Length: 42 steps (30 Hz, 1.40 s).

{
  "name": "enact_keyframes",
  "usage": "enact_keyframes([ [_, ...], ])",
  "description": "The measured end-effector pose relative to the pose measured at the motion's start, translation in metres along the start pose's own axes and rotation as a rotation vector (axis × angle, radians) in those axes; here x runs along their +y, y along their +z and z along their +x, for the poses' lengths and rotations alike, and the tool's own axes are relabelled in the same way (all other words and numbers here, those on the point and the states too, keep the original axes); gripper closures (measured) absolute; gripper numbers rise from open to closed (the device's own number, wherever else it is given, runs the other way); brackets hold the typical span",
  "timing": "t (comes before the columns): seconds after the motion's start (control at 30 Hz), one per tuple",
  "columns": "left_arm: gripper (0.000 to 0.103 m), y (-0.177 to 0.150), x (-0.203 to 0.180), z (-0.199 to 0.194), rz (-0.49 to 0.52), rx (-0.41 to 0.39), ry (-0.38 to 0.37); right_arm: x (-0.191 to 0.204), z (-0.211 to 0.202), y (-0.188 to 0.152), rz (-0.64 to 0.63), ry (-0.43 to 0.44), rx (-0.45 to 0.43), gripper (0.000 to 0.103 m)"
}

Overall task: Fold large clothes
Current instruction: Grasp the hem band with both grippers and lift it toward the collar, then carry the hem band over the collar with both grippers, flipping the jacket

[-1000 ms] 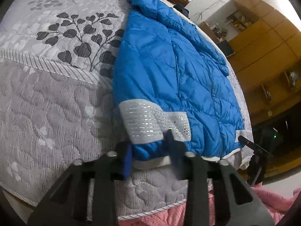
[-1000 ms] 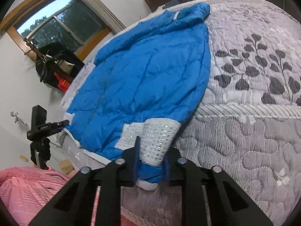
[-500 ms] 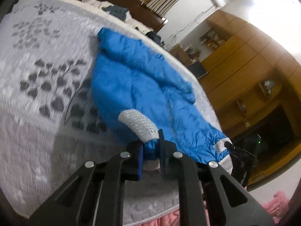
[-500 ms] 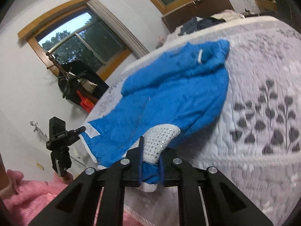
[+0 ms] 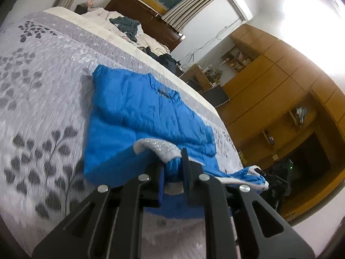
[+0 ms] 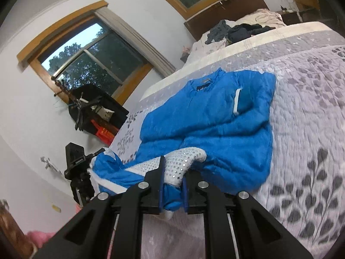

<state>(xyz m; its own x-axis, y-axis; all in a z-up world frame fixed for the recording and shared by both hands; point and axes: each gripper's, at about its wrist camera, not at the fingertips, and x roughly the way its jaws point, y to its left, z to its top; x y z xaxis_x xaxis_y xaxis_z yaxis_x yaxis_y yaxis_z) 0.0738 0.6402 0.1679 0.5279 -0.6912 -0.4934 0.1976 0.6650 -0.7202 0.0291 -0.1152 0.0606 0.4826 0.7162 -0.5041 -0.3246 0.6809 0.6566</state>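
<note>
The blue jacket [image 5: 138, 116] lay on the bed [image 5: 43, 69], soft, puffy and probably slippery, each hem corner pinched by the left gripper [image 5: 173, 172] and right gripper [image 6: 172, 179].

Place: home bedroom
Evidence: quilted leaf-print bedspread [image 5: 54, 82] lower left, dark wooden headboard [image 5: 148, 23] top centre, wooden wardrobe [image 5: 286, 82] right, curtained window [image 6: 97, 51] upper left

The bright blue quilted puffer jacket [image 5: 151, 112] has white-grey cuffs [image 6: 183, 161] dotted with silver studs and a white strip on its chest. Under it, the pale grey quilted bedspread [image 5: 43, 82] carries dark grey leaf sprigs. The black fingers [image 6: 160, 172] have blue pads.
</note>
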Motion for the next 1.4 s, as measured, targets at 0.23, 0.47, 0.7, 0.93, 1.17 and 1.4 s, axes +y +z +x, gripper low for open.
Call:
enact_keyframes([
  [0.23, 0.091, 0.048, 0.011, 0.044, -0.016, 0.021, 0.021, -0.033, 0.04, 0.054, 0.087, -0.016, 0.047, 0.09],
  [0.47, 0.09, 0.091, 0.033, 0.096, -0.045, 0.068, 0.064, -0.074, 0.084, 0.094, 0.176, -0.038, 0.103, 0.09],
  [0.7, 0.09, 0.112, 0.076, 0.151, -0.129, 0.145, 0.115, -0.114, 0.12, 0.111, 0.252, -0.066, 0.15, 0.09],
  [0.93, 0.087, 0.116, 0.098, 0.167, -0.172, 0.164, 0.089, -0.138, 0.139, 0.115, 0.301, -0.057, 0.169, 0.089],
  [1.17, 0.081, 0.117, 0.096, 0.145, -0.193, 0.168, 0.037, -0.131, 0.117, 0.114, 0.283, -0.011, 0.145, 0.076],
  [1.4, 0.059, 0.111, 0.088, 0.085, -0.108, 0.08, 0.069, -0.109, 0.078, 0.105, 0.17, -0.105, 0.083, 0.042],
])
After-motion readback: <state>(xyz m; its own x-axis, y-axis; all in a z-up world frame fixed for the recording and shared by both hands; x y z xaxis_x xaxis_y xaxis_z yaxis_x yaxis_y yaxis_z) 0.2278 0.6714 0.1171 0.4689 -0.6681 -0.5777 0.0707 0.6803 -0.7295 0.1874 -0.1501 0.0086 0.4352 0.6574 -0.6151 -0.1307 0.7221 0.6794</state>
